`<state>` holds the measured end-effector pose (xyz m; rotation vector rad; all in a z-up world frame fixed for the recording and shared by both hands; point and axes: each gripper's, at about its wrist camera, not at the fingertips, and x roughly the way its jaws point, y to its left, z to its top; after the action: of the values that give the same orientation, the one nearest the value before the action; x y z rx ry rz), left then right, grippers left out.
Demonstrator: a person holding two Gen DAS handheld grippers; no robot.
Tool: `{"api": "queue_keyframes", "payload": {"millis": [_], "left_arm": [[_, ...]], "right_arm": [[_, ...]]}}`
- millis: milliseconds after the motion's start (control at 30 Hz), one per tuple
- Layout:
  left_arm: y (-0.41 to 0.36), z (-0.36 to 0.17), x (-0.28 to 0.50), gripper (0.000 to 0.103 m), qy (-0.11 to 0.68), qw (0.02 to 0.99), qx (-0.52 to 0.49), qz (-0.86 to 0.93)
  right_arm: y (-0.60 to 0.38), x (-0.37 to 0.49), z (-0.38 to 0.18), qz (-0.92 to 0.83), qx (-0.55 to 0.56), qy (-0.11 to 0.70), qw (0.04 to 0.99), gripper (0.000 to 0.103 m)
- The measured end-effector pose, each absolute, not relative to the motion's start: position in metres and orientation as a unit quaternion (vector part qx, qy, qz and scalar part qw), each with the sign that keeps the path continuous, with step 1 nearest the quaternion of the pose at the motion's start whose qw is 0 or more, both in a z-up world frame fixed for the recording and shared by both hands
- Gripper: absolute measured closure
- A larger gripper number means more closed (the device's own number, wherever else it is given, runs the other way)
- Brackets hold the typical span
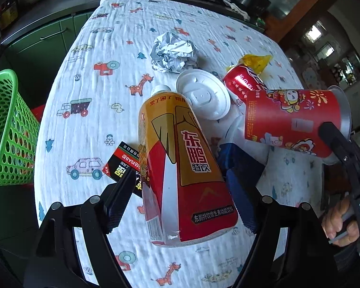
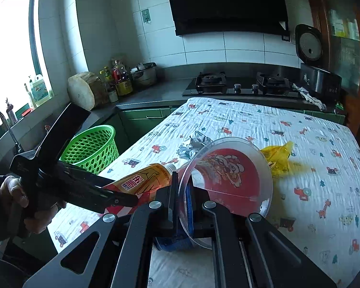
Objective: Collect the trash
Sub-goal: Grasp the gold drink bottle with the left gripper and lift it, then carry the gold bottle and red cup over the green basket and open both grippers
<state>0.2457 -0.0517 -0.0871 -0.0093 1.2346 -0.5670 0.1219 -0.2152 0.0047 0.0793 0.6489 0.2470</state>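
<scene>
Left gripper (image 1: 180, 199): stood wide, jaws on either side of the yellow-and-red bottle (image 1: 177, 165), pads apparently clear of its sides; nothing gripped as far as visible.
Bottle: lay on the tablecloth (image 1: 96, 124) directly between the left fingers, cap end pointing away from them.
Right gripper (image 2: 182, 204): pinched narrow on the rim of the red paper tub (image 2: 230, 170), clear lid towards the camera; tub lifted and tilted, off to the right of the left gripper.
Black carton (image 1: 126, 160): flat on the cloth, just left of the bottle, partly under the left finger.
White lid (image 1: 204, 96): beyond the bottle's cap, just ahead of the left gripper.
Red can (image 1: 242, 81): ahead and to the right, beside the white lid, partly behind the tub.
Yellow wrapper (image 1: 256, 62): just past the can, farther ahead.
Crumpled foil (image 1: 172, 52): well ahead of the left gripper, apart from the other pieces.
Green basket (image 1: 4, 129): off the table edge, far to the left of the left gripper; contents hard to make out through the mesh.
Done: tub picked up, not yet dropped in the basket.
Left: bottle to be clamped; then carton, lid, can, wrapper and foil all remaining on the cloth. Judged early in the job.
</scene>
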Motion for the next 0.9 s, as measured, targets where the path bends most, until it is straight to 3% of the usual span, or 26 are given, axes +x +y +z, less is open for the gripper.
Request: {"api": "queue_keyframes", "payload": {"millis": [433, 567, 900], "left_arm": [[-0.071, -0.096, 0.263, 0.021, 0.595, 0.768, 0.007, -0.239], [-0.076, -0.101, 0.269, 0.028, 0.606, 0.761, 0.010, -0.233], [-0.071, -0.094, 0.262, 0.030, 0.589, 0.767, -0.004, -0.255]], "right_arm": [[-0.218, 0.115, 0.007, 0.115, 0.040, 0.317, 0.941, 0.097], [-0.219, 0.115, 0.006, 0.113, 0.042, 0.319, 0.940, 0.097], [-0.219, 0.117, 0.009, 0.114, 0.049, 0.318, 0.940, 0.097]]}}
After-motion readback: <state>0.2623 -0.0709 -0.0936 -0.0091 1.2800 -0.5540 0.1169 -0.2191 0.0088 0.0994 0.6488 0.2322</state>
